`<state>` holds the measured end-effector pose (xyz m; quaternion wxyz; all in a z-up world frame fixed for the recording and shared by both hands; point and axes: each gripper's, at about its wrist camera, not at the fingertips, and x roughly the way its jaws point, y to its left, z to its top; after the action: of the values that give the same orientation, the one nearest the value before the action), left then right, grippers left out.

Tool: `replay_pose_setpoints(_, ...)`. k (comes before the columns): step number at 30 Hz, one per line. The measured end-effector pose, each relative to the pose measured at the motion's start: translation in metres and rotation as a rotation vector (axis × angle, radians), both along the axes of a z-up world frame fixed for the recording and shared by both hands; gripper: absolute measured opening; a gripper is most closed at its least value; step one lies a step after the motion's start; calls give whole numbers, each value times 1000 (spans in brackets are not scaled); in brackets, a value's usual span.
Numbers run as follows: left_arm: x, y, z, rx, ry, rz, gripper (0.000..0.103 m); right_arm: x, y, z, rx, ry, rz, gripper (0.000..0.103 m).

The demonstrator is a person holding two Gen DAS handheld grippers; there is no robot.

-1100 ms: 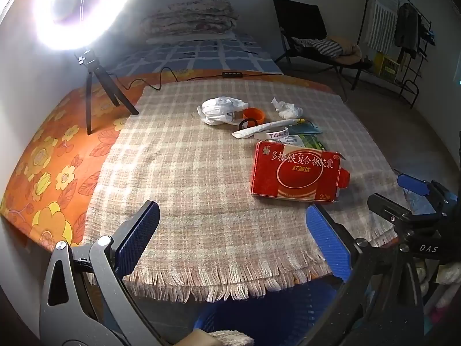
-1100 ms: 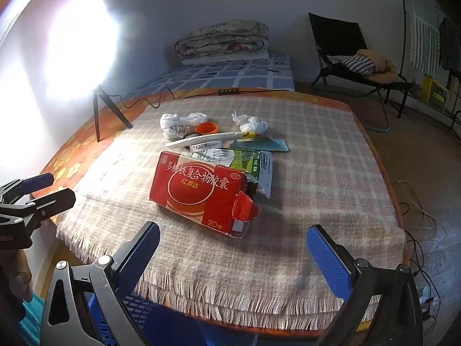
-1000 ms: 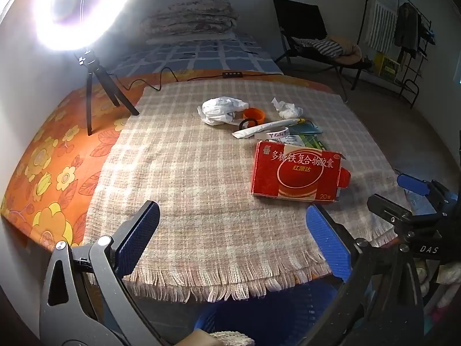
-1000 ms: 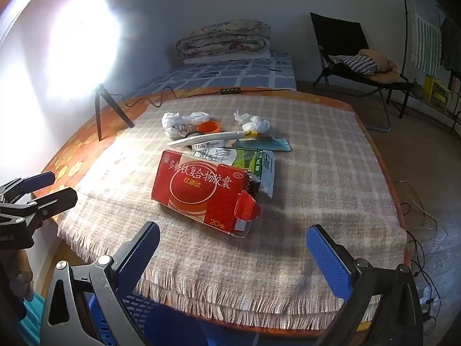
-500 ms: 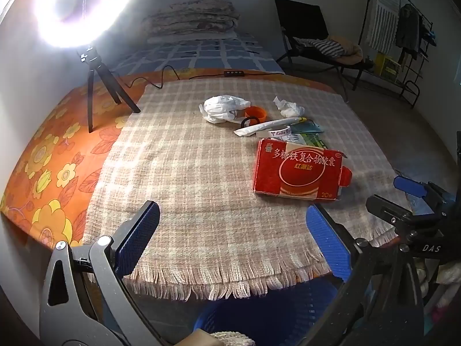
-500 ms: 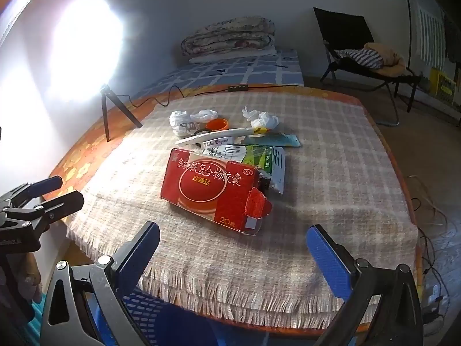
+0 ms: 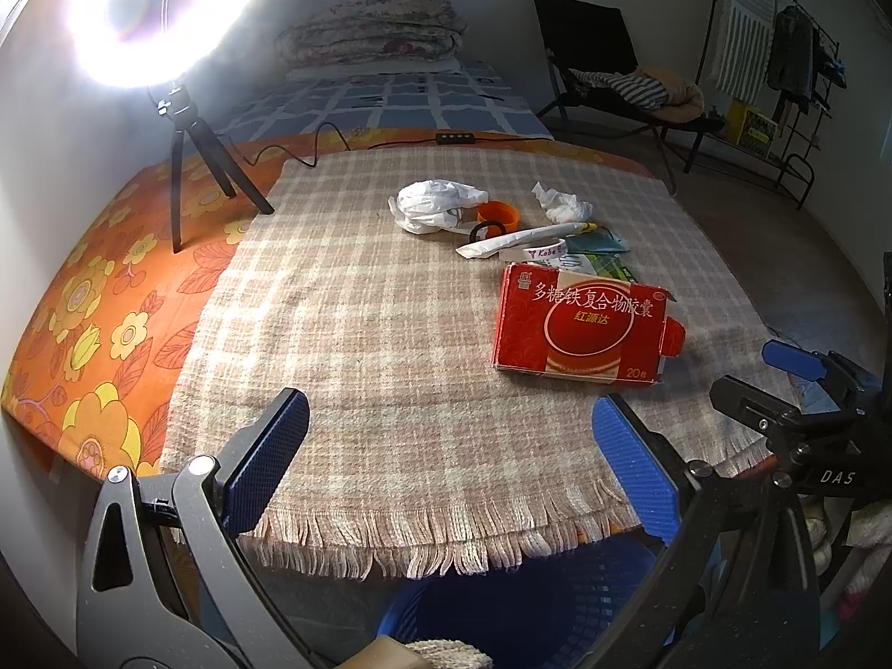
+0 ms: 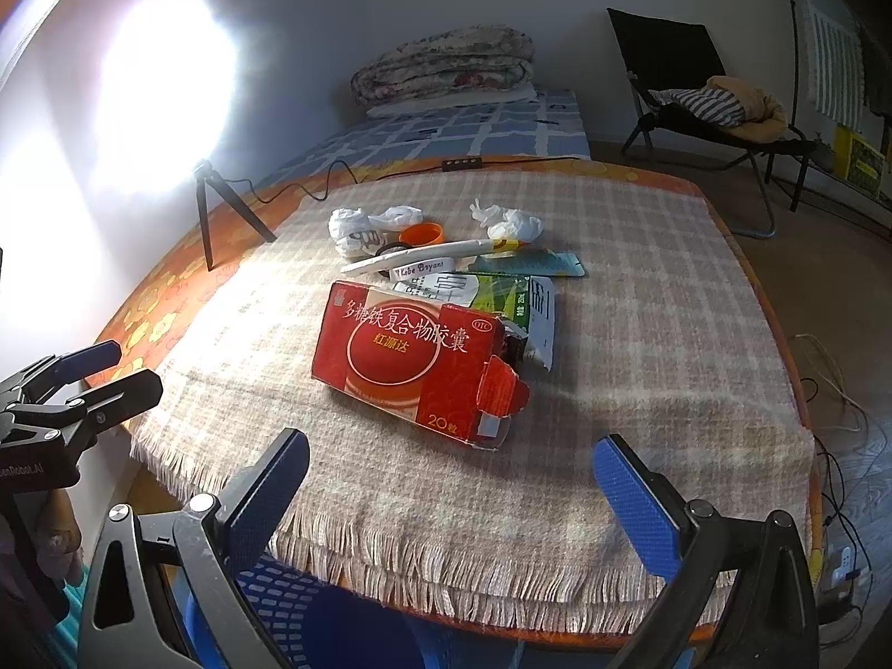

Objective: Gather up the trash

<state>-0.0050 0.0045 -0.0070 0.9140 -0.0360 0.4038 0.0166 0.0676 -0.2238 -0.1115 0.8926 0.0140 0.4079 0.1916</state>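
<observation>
Both claws hung spread wide, empty, at the near table edge: left gripper (image 7: 451, 457), right gripper (image 8: 457, 479). Red box (image 8: 410, 359) lay flat mid-cloth w/ flap open, nearest the right one. Behind it: sachets (image 8: 502, 292), white tube (image 8: 440, 252), orange cap (image 8: 422, 233), crumpled tissues (image 7: 560, 205). Blue basket (image 7: 524, 602) sat below the edge.

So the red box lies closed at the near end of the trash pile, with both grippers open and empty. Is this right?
Not quite: the red box is not closed; its end flap stands open, as the right wrist view shows. The rest holds: it lies nearest, and the left gripper and right gripper are open and empty.
</observation>
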Motion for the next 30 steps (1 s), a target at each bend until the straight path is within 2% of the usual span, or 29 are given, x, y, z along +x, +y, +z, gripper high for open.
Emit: replay_pose_setpoints(30,0,1,0,4,1,-1,103,-1,1,-1,24,16,12,103)
